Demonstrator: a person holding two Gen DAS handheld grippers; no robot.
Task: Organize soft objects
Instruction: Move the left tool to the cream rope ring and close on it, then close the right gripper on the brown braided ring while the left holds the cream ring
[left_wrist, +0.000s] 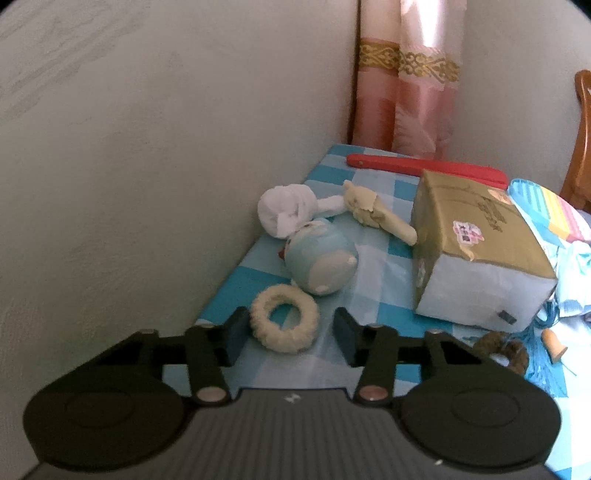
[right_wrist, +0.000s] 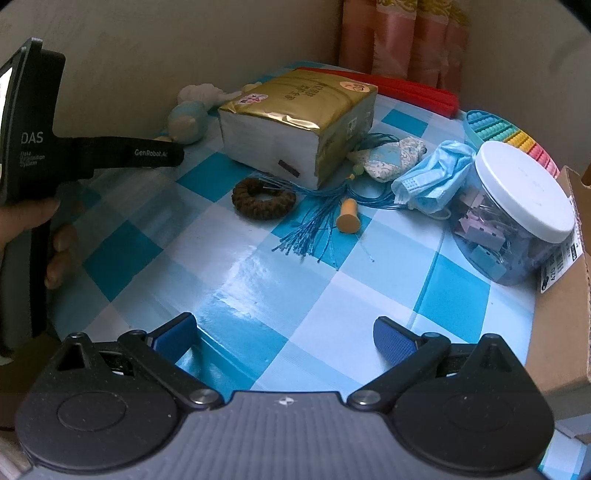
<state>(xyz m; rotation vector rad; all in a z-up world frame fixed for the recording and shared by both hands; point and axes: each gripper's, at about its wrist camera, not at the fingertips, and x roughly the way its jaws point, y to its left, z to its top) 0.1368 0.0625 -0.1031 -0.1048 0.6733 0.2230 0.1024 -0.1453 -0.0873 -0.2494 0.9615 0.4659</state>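
A cream fluffy scrunchie (left_wrist: 284, 324) lies on the blue checked tablecloth (left_wrist: 373, 266) near the wall. My left gripper (left_wrist: 290, 317) is down around it. Its left pad touches the ring's edge; a small gap shows at the right pad, so it is open. Beyond the ring lie a pale blue plush toy (left_wrist: 319, 258), a white soft toy (left_wrist: 286, 208) and a cream soft toy (left_wrist: 373, 216). A brown scrunchie (right_wrist: 264, 199) lies mid-table. My right gripper (right_wrist: 286, 332) hovers open and empty over bare cloth. The left gripper's body (right_wrist: 92, 155) and a hand (right_wrist: 55, 240) show at the left.
A gold tissue pack (right_wrist: 295, 125) stands in the middle. Blue tassel cords (right_wrist: 314, 225), a patterned pouch (right_wrist: 391, 158), a face mask (right_wrist: 432, 181), a clip jar (right_wrist: 517, 210), a cardboard box (right_wrist: 565, 295), a bubble toy (right_wrist: 509, 136) and a red item (right_wrist: 413, 92) fill the right and back.
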